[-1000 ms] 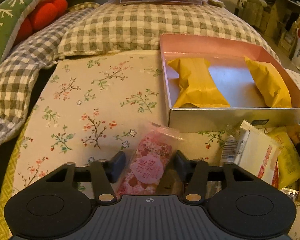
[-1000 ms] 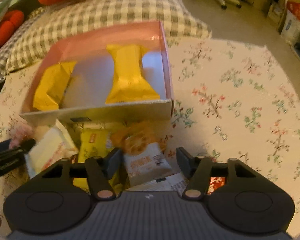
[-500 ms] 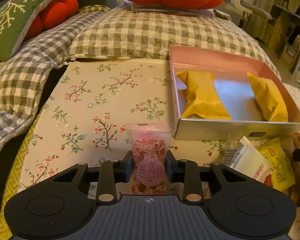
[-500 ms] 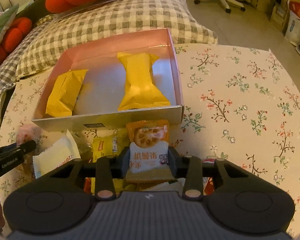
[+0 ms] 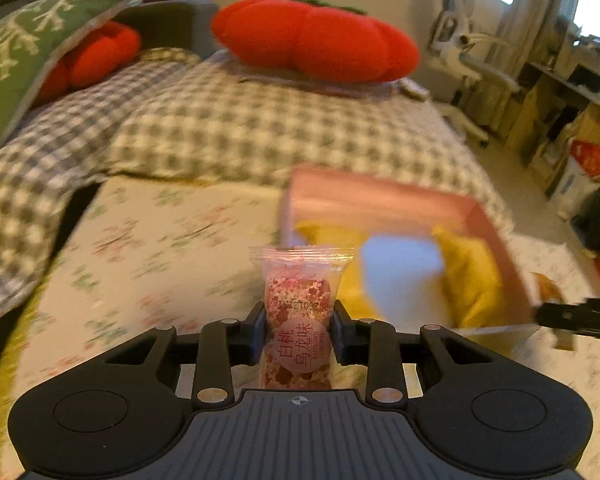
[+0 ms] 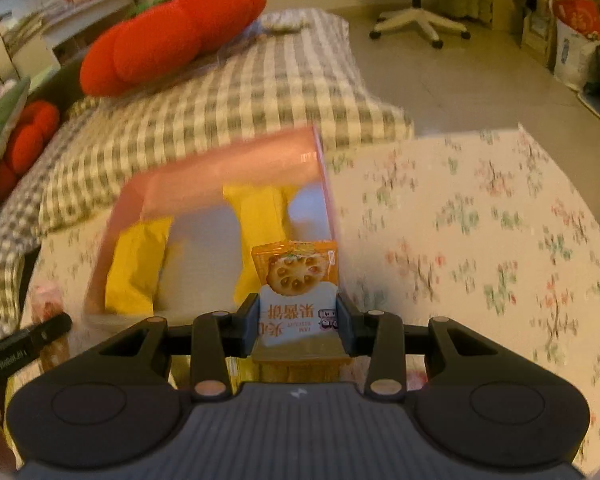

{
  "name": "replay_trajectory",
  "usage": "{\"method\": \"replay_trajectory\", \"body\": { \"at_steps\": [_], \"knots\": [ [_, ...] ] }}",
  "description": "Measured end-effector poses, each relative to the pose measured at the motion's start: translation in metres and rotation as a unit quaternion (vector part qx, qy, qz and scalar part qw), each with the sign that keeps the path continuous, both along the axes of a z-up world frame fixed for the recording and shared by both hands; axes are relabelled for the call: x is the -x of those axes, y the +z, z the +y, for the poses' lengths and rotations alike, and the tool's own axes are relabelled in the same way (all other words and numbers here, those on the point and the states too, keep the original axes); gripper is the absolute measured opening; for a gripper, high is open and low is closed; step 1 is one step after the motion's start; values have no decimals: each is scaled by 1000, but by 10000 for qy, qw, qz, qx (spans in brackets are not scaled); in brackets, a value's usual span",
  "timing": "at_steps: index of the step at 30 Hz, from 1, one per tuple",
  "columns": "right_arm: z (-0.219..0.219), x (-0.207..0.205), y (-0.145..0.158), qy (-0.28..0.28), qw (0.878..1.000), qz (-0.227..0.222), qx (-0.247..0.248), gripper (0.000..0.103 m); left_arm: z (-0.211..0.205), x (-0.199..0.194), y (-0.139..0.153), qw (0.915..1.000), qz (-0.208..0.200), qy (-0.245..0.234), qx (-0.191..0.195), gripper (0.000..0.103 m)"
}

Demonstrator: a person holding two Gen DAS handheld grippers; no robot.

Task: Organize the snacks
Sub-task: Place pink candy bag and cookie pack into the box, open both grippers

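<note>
Left gripper (image 5: 299,330) clamped on pink snack packet (image 5: 298,312), lower centre of frame; long axis upright, crimped end up, label upright.

Right gripper (image 6: 298,320) clamped on orange biscuit packet (image 6: 296,288), lower centre, upright, print upside down.

Pink box (image 6: 236,168) mid-frame holds two yellow packets (image 6: 138,264).

Risk: thin slick wrappers could slip or twist; grippers converging on one box may collide.
</note>
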State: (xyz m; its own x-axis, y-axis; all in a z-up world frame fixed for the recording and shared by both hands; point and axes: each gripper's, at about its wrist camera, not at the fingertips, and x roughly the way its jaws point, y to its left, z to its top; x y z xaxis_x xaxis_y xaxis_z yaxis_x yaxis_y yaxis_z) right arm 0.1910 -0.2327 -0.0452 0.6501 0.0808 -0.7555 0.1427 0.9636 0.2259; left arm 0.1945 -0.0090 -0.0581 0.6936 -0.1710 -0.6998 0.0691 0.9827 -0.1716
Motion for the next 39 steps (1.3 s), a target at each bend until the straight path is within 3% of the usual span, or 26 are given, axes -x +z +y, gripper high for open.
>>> {"method": "replay_trajectory", "body": {
  "at_steps": [5,9,16,23,26,27,28,34,39],
  "knots": [
    [-7,-26,0,-69,9983,-231,-531,36,-45,-29,5,9981,-161,-425,412,29],
    [-4,-34,-4,86,9941,-316,-1034,36,-64,-47,-4,9968,-44,-438,674,29],
    [0,-47,-14,149,9888,-338,-1443,36,-61,-68,-33,9974,168,-180,674,30],
    [9,-52,-23,292,9866,-391,-1559,37,-49,-69,-37,9972,210,-46,719,30],
    [10,-54,-23,221,9874,-473,-1495,47,-51,-71,-40,9964,253,-89,798,33],
    [9,-54,-23,156,9877,-501,-1471,63,-51,-71,-39,9964,244,-88,808,36],
    [7,-52,-22,104,9877,-524,-1469,70,-51,-71,-38,9965,223,-87,803,41],
    [-11,-42,-3,-34,9866,-724,-1460,71,-44,-67,-19,9970,99,72,765,54],
    [-33,-30,-4,-352,9841,-459,-1679,71,-37,-56,-2,9978,137,175,632,61]
  ]
}}
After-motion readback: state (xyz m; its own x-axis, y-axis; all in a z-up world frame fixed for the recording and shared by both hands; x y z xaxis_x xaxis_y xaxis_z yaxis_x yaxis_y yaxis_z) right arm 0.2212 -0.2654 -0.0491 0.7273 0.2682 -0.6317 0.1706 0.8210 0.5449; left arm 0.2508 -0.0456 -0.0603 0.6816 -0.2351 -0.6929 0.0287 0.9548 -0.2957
